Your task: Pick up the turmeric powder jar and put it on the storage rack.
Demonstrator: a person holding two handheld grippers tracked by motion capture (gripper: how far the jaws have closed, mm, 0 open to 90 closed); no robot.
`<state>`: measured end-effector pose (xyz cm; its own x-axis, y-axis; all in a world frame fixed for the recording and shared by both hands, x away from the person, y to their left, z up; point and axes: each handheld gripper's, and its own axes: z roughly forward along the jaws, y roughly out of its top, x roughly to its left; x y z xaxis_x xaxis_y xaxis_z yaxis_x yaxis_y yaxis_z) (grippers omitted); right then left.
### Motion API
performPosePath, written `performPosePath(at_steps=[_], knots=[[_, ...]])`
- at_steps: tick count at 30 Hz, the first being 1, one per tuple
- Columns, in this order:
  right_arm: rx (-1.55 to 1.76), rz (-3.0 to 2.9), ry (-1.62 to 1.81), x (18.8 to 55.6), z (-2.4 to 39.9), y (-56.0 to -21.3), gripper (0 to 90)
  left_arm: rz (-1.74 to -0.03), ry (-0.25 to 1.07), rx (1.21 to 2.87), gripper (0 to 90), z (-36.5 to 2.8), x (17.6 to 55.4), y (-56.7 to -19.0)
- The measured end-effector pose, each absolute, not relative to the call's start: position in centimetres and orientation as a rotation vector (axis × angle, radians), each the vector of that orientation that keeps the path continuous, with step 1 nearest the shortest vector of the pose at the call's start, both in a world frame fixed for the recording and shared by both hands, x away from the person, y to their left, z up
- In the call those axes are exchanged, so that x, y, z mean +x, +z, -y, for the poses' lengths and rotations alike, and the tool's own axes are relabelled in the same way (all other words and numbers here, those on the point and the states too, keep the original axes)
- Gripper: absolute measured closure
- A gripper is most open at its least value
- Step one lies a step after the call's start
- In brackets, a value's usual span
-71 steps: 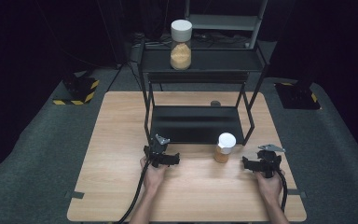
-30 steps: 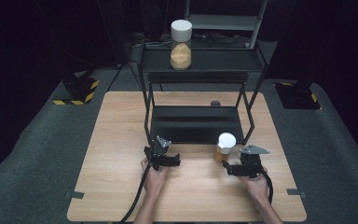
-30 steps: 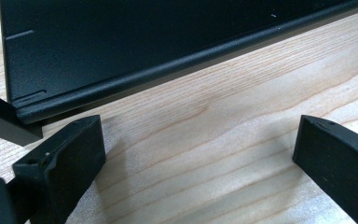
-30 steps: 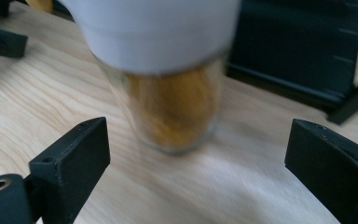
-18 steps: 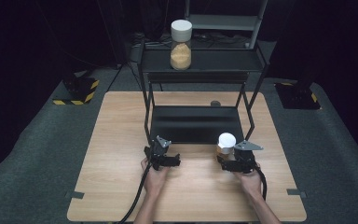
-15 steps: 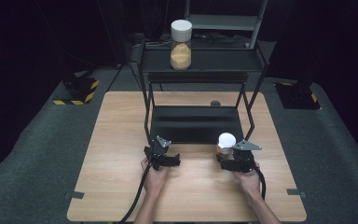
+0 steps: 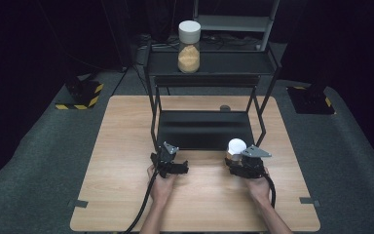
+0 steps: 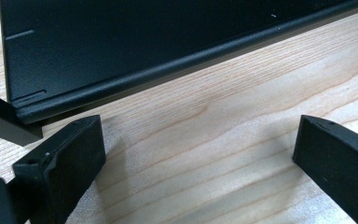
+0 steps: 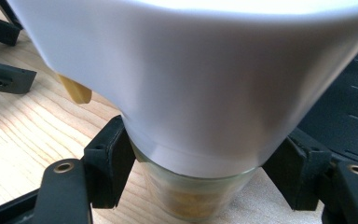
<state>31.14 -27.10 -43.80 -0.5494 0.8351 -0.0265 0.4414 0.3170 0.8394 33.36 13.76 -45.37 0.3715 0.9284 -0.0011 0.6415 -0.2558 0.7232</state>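
Note:
A small glass jar (image 7: 235,146) with a white lid and tan contents stands on the wooden table (image 7: 126,146), just in front of the rack's lower tray. My right gripper (image 7: 235,160) is at it from the near side. Its jaws have just been closing and press on the glass below the lid. In the right gripper view the white lid (image 9: 200,79) looms large, with both pads (image 9: 109,161) against the jar's sides. My left gripper (image 7: 170,161) rests on the table to the left. Its jaws stand wide apart over bare wood (image 8: 196,154), holding nothing.
A black metal rack (image 7: 209,63) stands at the table's far side, with its lower tray (image 7: 204,129) close ahead of both grippers. A taller white-lidded jar (image 7: 189,40) sits on its top shelf. A small dark round object (image 7: 225,107) lies behind the tray.
My right gripper has slid left and forward up to the jar, and its jaws have closed around it. The left gripper has stayed where it was.

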Motion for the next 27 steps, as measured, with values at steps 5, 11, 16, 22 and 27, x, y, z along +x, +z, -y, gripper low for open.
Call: performPosePath(at_steps=[5,11,16,22,27], knots=[[1.121,-2.133,1.131,31.3,27.1,-43.5,29.8,-1.351,0.577,1.994,2.2,-13.8,33.4,-45.4],[1.123,-2.124,1.155,31.4,27.7,-42.6,29.8,-1.351,0.577,1.995,2.2,-13.8,33.4,-45.4],[1.096,-2.137,1.147,31.6,27.9,-41.5,29.8,-1.351,0.577,1.996,2.2,-13.8,33.4,-45.4],[1.104,-2.156,1.186,32.5,28.7,-39.5,29.8,-1.351,0.577,1.995,2.2,-13.8,33.4,-45.4],[1.074,-2.156,1.195,32.8,28.8,-37.7,29.8,-1.35,0.577,1.996,2.2,-13.8,33.4,-45.4]])
